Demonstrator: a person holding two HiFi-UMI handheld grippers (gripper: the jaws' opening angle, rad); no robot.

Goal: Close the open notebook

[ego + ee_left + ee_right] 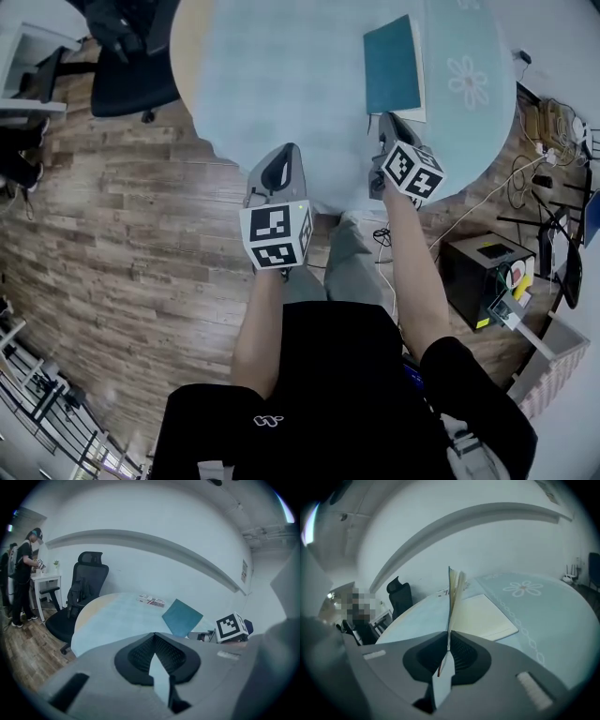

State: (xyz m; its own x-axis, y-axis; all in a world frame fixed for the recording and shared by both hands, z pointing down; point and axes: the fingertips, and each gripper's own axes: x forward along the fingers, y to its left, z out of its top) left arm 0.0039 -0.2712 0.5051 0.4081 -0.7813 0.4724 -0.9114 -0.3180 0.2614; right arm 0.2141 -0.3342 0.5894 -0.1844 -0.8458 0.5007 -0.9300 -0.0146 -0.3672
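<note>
Right tool (pixel 449 635): clamped down narrow on the thin teal card cover (pixel 450 597), which stands upright, edge-on, between the pads.
Notebook: the teal-covered notebook with cream pages (pixel 392 64) lies on the counter directly ahead of the right tool (pixel 384 122). One cream page (pixel 483 616) lies flat just right of the raised cover.
Left tool (pixel 153 634): tips together, nothing in them. It hangs at the counter's near edge, left of the right tool, and the notebook (pixel 182 617) sits ahead and to its right.
Counter: the round counter under a pale blue cloth (pixel 281 66) spreads ahead of both tools.
Chair: a black office chair (pixel 77 602) stands off the counter, far left of the left tool (pixel 279 169).
</note>
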